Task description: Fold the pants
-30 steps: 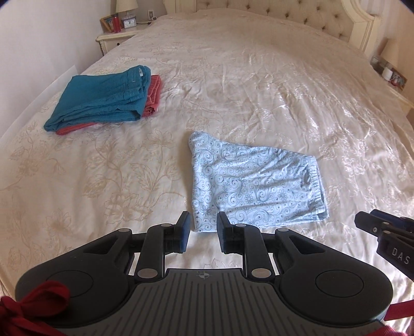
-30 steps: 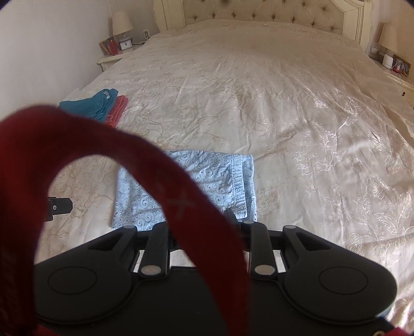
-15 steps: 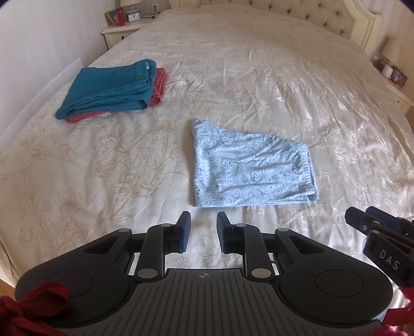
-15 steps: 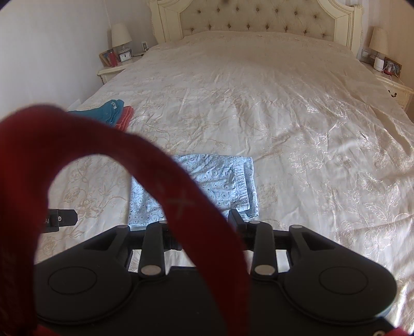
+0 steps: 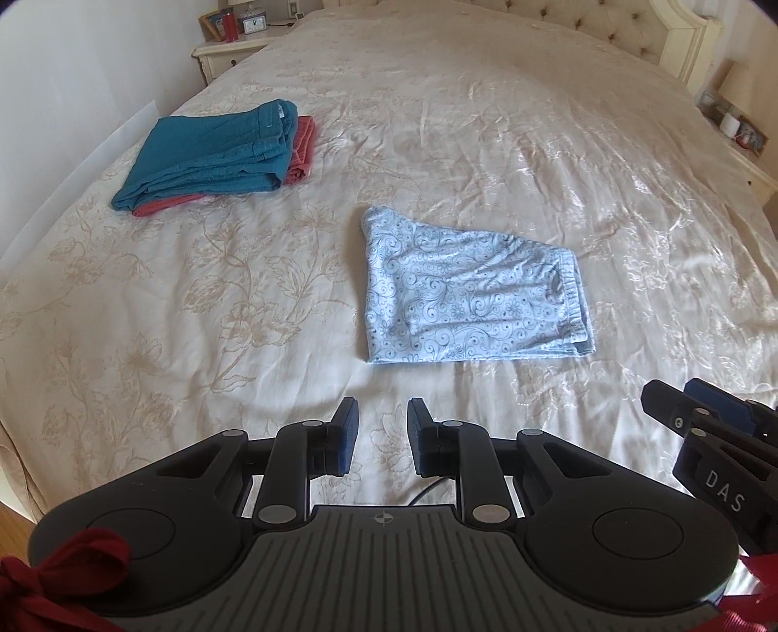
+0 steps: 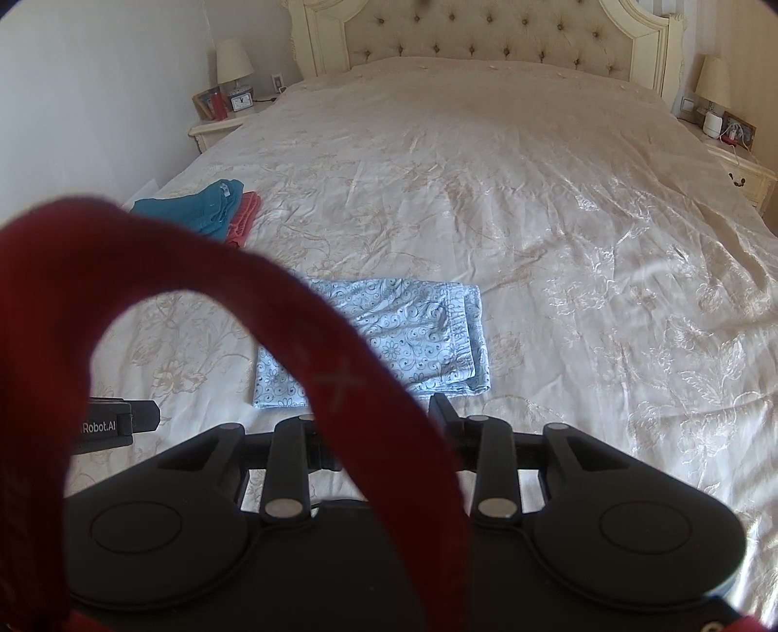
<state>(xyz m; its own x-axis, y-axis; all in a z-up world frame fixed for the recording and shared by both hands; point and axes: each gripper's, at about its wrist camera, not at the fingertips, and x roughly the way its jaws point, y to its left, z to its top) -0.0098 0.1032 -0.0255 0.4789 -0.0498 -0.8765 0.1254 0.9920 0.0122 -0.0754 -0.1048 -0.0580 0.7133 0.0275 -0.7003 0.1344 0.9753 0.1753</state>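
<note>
Left wrist view: the left gripper [image 5: 378, 435] is held above the near edge of the bed [image 5: 462, 121], its jaws parted by a narrow gap with only bedspread seen between them. Nothing is gripped. The light blue patterned pants [image 5: 467, 291] are seen folded into a compact rectangle, lying flat on the bedspread just beyond the gripper, nearer the near edge than the headboard [image 6: 491, 34]. A teal folded garment [image 5: 214, 150] is stacked on a red folded garment [image 5: 301, 150] towards the left edge of the bed, well apart from the pants. The right gripper [image 5: 700, 413] is seen at the right border of this view, clear of the pants.

From the right wrist view, much of the gripper is hidden by a red strap [image 6: 311, 369] looped close in front of the lens. Only one finger [image 6: 442, 408] can be made out, so the gap itself is not shown; its jaws have just been opening, and no cloth is seen against that finger. The pants lie just beyond it, untouched. A nightstand [image 6: 219, 129] stands beside the far left corner of the bed.
</note>
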